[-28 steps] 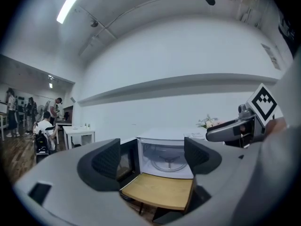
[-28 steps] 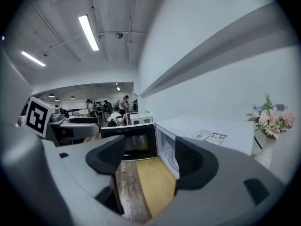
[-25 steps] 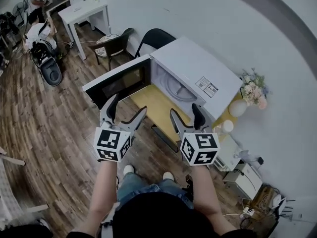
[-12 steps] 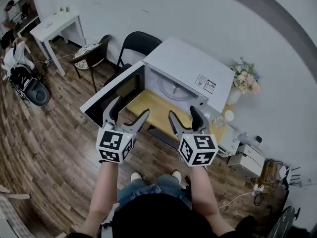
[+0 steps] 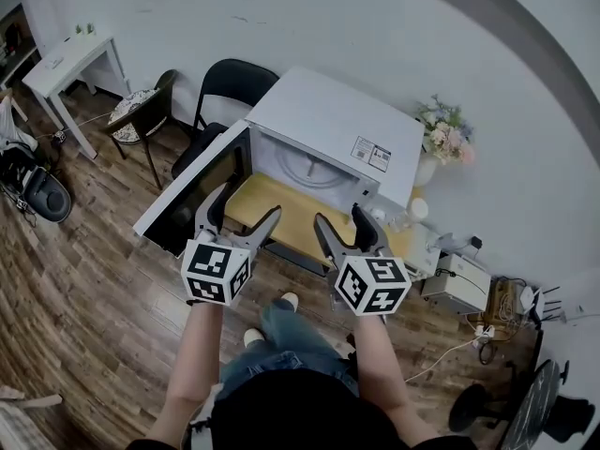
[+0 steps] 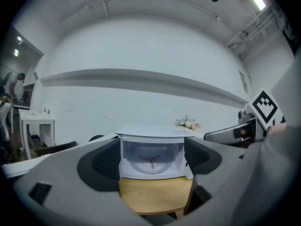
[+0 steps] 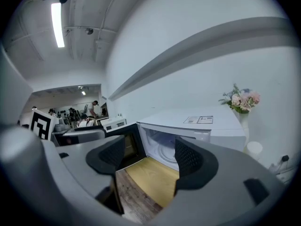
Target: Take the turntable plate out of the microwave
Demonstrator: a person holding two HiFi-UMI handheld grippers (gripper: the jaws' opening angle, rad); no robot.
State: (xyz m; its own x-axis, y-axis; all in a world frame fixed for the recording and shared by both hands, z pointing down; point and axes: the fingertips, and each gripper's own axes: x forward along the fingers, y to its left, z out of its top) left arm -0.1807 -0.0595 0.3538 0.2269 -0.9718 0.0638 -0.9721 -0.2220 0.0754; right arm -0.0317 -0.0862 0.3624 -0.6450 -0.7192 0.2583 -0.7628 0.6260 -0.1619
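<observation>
Two tools hang side by side in the air above the near edge of the wooden surface (image 5: 281,206), each one held by the person standing at it. The left tool (image 5: 246,202) has its jaws spread wide with nothing between them. In the left gripper view the gap frames the microwave (image 5: 330,120) squarely. The right tool (image 5: 339,216) is spread just as wide and is also empty. Its own view looks into the oven from the right, at a slant.

The microwave is white and sits at the far side of the surface against the wall. Its door (image 5: 192,193) is swung fully open to the left, with the dark window facing the near left. The turntable plate (image 6: 141,166) lies flat on the floor of the cavity. It is clear glass, and a three-armed hub shows through its middle. Both tools are well apart from it, out in front of the opening.

A printed label (image 5: 371,154) is stuck on the oven's top near its right edge. Just right of the microwave stands a white vase of pale flowers (image 5: 446,131), with a small white cup (image 5: 417,211) nearer. A black chair (image 5: 230,84) stands to the left of the oven, and a white table (image 5: 70,59) is farther left along the wall.
</observation>
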